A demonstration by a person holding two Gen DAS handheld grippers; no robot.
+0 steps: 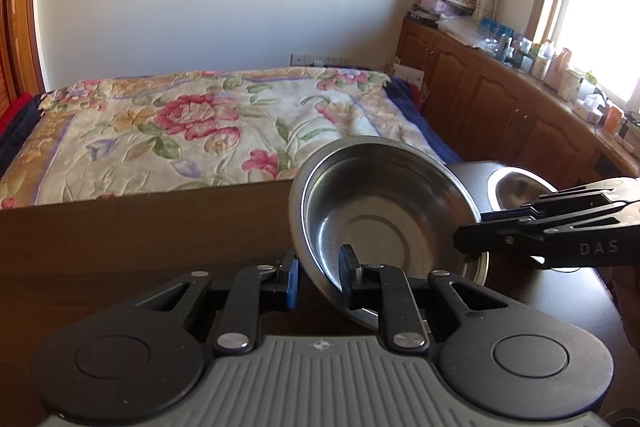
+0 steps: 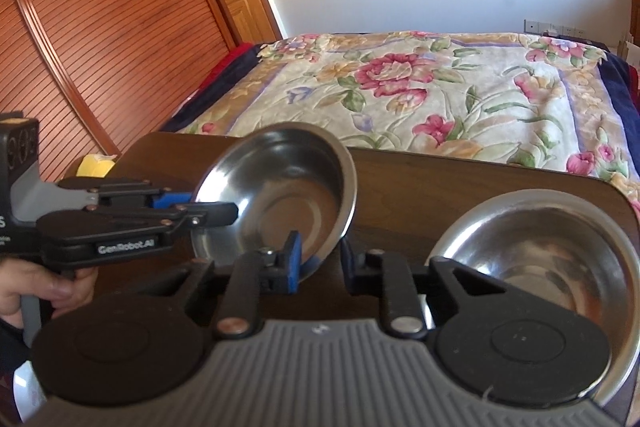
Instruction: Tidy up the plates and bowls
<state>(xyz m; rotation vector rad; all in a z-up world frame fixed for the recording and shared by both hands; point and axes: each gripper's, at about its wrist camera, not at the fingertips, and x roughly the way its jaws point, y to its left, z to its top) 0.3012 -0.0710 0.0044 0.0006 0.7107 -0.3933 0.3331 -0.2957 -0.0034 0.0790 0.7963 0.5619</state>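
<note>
Left hand-held gripper (image 1: 318,277): nearest in the left wrist view; its two blue-padded fingers straddle the near rim of a tilted steel plate, one pad outside the wall and one inside. The pads look seated on the rim, so I judge it clamped on the plate.

Right hand-held gripper (image 2: 318,263): nearest in the right wrist view; the opposite edge of the same plate sits between its fingers. The left pad touches the rim, but a gap shows toward the right finger, so I cannot tell whether it grips or is only closing in.

Steel plate (image 1: 384,215): shallow, raised off the tabletop and tipped up on edge, its hollow facing the cameras, held between the two grippers.

Steel bowl (image 2: 536,259): deeper, upright on the tabletop just right of the plate, empty, touched by neither gripper.

Tabletop (image 2: 460,179): dark wood; a yellow object (image 2: 94,165) lies at its far left corner.

Bed (image 1: 180,123): beyond the tabletop, under a floral cover.

Cabinets (image 1: 500,99): wooden, farthest right under the window, top crowded with small items.

Progress: early to middle, by my judgement. One plate is lifted and in transit; nothing is stacked yet.

Left to do: set the plate down in its place, probably with or beside the bowl, then release both grippers.
</note>
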